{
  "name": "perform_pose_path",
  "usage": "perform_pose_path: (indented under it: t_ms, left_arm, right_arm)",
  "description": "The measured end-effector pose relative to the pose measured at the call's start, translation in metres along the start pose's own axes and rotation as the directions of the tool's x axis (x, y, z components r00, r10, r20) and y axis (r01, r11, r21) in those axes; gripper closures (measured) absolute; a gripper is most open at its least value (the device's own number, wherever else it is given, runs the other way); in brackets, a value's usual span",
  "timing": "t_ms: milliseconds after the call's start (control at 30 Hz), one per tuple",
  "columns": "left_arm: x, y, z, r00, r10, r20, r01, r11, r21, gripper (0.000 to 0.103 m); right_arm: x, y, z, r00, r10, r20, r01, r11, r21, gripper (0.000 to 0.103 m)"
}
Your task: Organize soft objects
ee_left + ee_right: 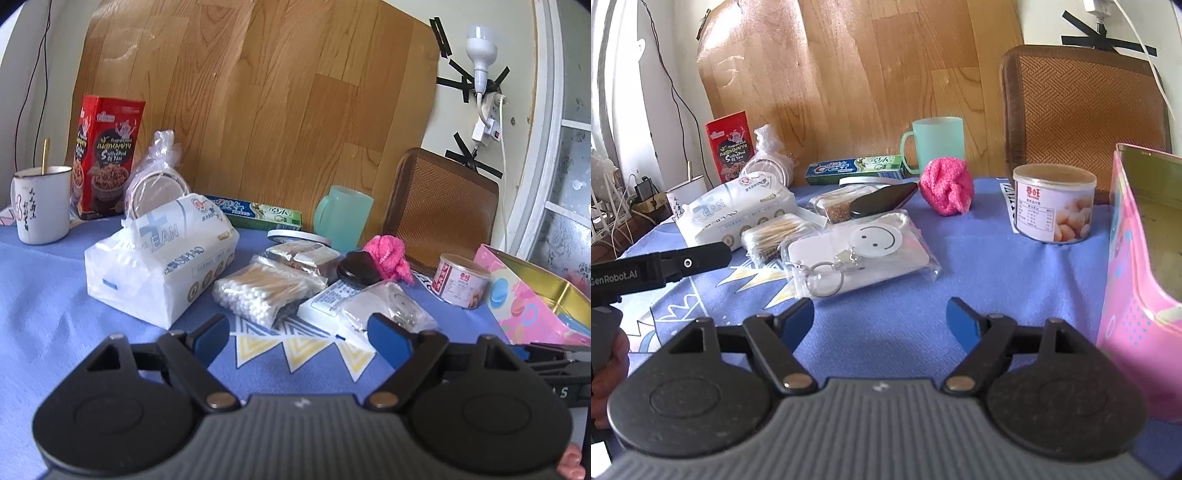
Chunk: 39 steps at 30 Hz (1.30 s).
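Both grippers hang spread apart and empty above the blue tabletop (979, 258): the left gripper (301, 338) has its blue pads parted over the yellow triangle print, and the right gripper (879, 321) has its jaws wide over bare cloth.

The pink knitted cloth (946, 186), bunched into a ball, sits toward the back of the tabletop, and everything else is placed from it. Just left of the cloth lies a black oval case (882, 203), resting on a wrapped snack bar (834, 205). Behind the cloth stands a green mug (936, 144), with a toothpaste box (855, 169) lying flat to the mug's left. In front of the cloth and slightly left is a clear pouch with a smiley keyring (860, 254); beside that, farther left, a bag of cotton swabs (258, 291), then a soft pack of tissues (159, 258), the largest soft thing there. Beyond the tissues, well left of the cloth, are a bagged stack of plates (155, 181), a red snack box (107, 155) and a white enamel cup (42, 203) with a spoon in it. Right of the cloth stands a small round can (1052, 203), and farther right an open pink tin (1137, 277) at the tabletop's edge. A woven chair back (1082, 110) rises behind the can.
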<state>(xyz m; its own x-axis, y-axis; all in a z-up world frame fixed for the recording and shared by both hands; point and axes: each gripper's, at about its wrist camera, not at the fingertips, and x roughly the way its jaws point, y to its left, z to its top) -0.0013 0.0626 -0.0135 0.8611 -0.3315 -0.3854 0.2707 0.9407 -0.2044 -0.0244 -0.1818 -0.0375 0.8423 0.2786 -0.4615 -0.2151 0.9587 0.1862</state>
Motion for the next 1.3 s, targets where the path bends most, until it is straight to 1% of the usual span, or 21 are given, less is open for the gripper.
perform_pose_path:
  t_ms: [267,467,500,533,567,633,700,767,800,833,867,933,1033,1200,1233,1267,1300]
  left_arm:
    - [0.0,0.003,0.0,1.0,0.001,0.002,-0.001,1.0,-0.014,0.018]
    - [-0.001,0.004,0.0,1.0,-0.008,0.008,0.008,1.0,-0.023,0.018]
    - [-0.001,0.005,0.0,1.0,-0.01,0.009,0.01,1.0,-0.025,0.018]
    - [-0.002,0.005,0.0,1.0,-0.012,0.01,0.013,1.0,-0.028,0.018]
    - [-0.002,0.006,0.0,1.0,-0.015,0.011,0.015,0.999,-0.032,0.018]
    - [-0.002,0.008,0.0,1.0,-0.021,0.013,0.021,0.999,-0.043,0.018]
    - [-0.002,0.01,0.0,1.0,-0.025,0.015,0.026,0.998,-0.057,0.018]
    - [-0.002,0.011,0.0,1.0,-0.028,0.014,0.029,0.997,-0.069,0.018]
    - [-0.002,0.012,0.0,1.0,-0.028,0.013,0.029,0.997,-0.074,0.018]
    - [-0.001,0.013,0.0,1.0,-0.029,0.013,0.03,0.996,-0.078,0.018]
    - [-0.001,0.013,0.001,0.999,-0.03,0.012,0.031,0.996,-0.081,0.016]
    - [-0.002,0.014,0.001,0.999,-0.031,0.017,0.033,0.996,-0.082,0.014]
    - [-0.002,0.013,0.001,0.999,-0.033,0.017,0.034,0.996,-0.081,0.014]
    - [-0.003,0.013,0.001,0.999,-0.035,0.019,0.037,0.996,-0.082,0.013]
    - [-0.003,0.013,0.001,0.999,-0.035,0.018,0.036,0.996,-0.082,0.013]
    - [-0.003,0.013,0.001,0.999,-0.034,0.018,0.036,0.996,-0.082,0.012]
    - [-0.003,0.013,0.001,0.999,-0.034,0.018,0.035,0.996,-0.082,0.012]
  right_arm:
    - [0.003,-0.001,0.001,1.0,0.014,-0.022,-0.014,1.0,-0.01,0.022]
    - [0.013,0.003,0.008,0.998,0.04,-0.038,-0.042,0.998,-0.049,0.021]
    - [0.015,0.003,0.011,0.998,0.044,-0.038,-0.046,0.997,-0.057,0.016]
    - [0.018,0.004,0.014,0.998,0.05,-0.032,-0.052,0.996,-0.066,0.008]
    - [0.021,0.006,0.017,0.998,0.056,-0.021,-0.057,0.995,-0.082,0.005]
    - [0.028,0.01,0.024,0.998,0.054,-0.012,-0.055,0.991,-0.125,0.003]
    - [0.04,0.014,0.031,0.999,0.045,-0.029,-0.05,0.985,-0.167,0.0]
    - [0.055,0.013,0.035,0.996,0.037,-0.085,-0.052,0.981,-0.187,0.0]
    - [0.063,0.011,0.036,0.99,0.049,-0.129,-0.071,0.982,-0.174,0.0]
    - [0.066,0.01,0.036,0.989,0.056,-0.138,-0.079,0.983,-0.168,0.0]
    - [0.065,0.011,0.036,0.99,0.063,-0.127,-0.086,0.979,-0.183,0.002]
    - [0.06,0.012,0.033,0.99,0.075,-0.124,-0.099,0.975,-0.197,0.015]
    - [0.05,0.017,0.025,0.991,0.071,-0.11,-0.094,0.971,-0.219,0.024]
    - [0.031,0.027,0.009,0.991,0.084,-0.102,-0.106,0.966,-0.237,0.025]
    - [0.027,0.031,0.004,0.99,0.086,-0.108,-0.111,0.963,-0.247,0.025]
    - [0.024,0.034,-0.001,0.987,0.096,-0.132,-0.127,0.96,-0.248,0.028]
    - [0.019,0.038,-0.007,0.987,0.101,-0.126,-0.131,0.957,-0.258,0.028]
